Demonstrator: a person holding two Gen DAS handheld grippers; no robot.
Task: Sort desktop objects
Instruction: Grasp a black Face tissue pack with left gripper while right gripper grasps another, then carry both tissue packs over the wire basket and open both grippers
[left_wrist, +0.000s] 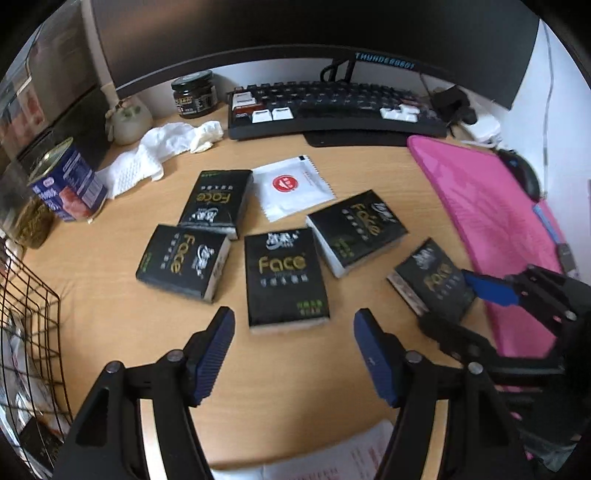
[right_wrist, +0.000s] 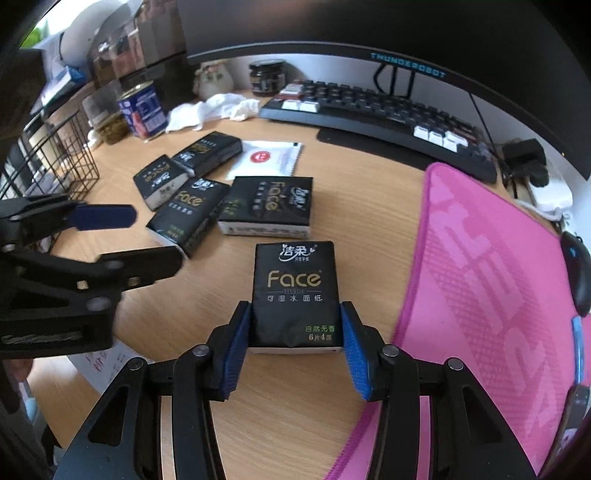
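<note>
Several black "Face" tissue packs lie on the wooden desk. My right gripper (right_wrist: 295, 332) has its blue pads on both sides of the nearest tissue pack (right_wrist: 293, 291), shut on it; the same pack shows in the left wrist view (left_wrist: 432, 282), with the right gripper (left_wrist: 491, 291) at it. My left gripper (left_wrist: 293, 339) is open and empty, just short of the middle pack (left_wrist: 286, 277). More packs (left_wrist: 218, 201) (left_wrist: 183, 262) (left_wrist: 356, 230) lie beyond. A white wet-wipe sachet (left_wrist: 291, 186) lies behind them.
A black wire basket (left_wrist: 26, 314) stands at the left. A blue tin (left_wrist: 68, 184), a dark jar (left_wrist: 194, 94) and a crumpled white cloth (left_wrist: 162, 147) are at the back left. A keyboard (left_wrist: 332, 107) sits under the monitor. A pink mat (right_wrist: 498, 295) with a mouse (right_wrist: 578, 273) lies at the right.
</note>
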